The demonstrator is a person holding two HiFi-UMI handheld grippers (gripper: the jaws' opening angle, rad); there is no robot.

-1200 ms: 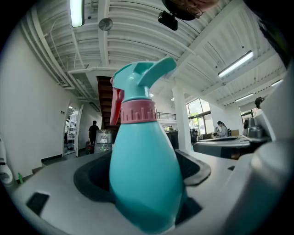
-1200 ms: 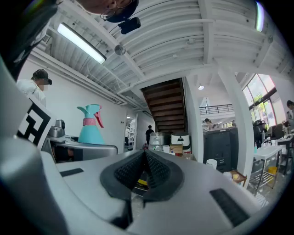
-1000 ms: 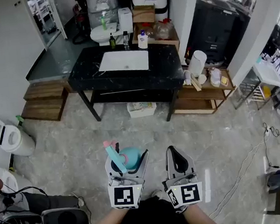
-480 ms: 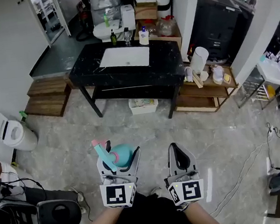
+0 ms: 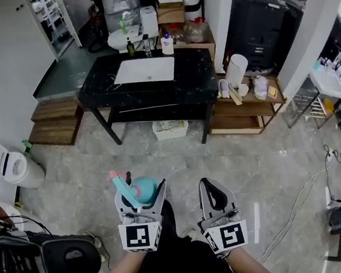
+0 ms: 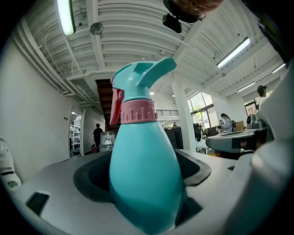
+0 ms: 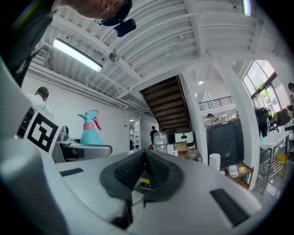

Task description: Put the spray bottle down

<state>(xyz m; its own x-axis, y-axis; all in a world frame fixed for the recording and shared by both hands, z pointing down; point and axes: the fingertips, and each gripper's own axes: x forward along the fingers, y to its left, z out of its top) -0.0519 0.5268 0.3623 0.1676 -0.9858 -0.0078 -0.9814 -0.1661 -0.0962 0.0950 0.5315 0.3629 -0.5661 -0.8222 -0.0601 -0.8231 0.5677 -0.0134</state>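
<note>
Teal spray bottle (image 5: 145, 189) stays clamped in the left gripper (image 5: 139, 196), carried low as a second ago. The right gripper (image 5: 214, 190) rides alongside, closed and empty. The black counter (image 5: 205, 78) is well ahead, so set-down hasn't begun.

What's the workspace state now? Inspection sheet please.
Surface: black counter with white sink, far ahead; grey floor underfoot.
Job's things: spray bottle, upright, held, not yet set down.
Clutter: bottles by the counter's far edge; box under it; loaded wooden shelf beside it.
Grippers: left gripper shut on the spray bottle; right gripper shut, empty.
Cables: cable across the floor at right; wires at lower left.
Surroundings: wooden steps, white bin, person in the distance.
</note>
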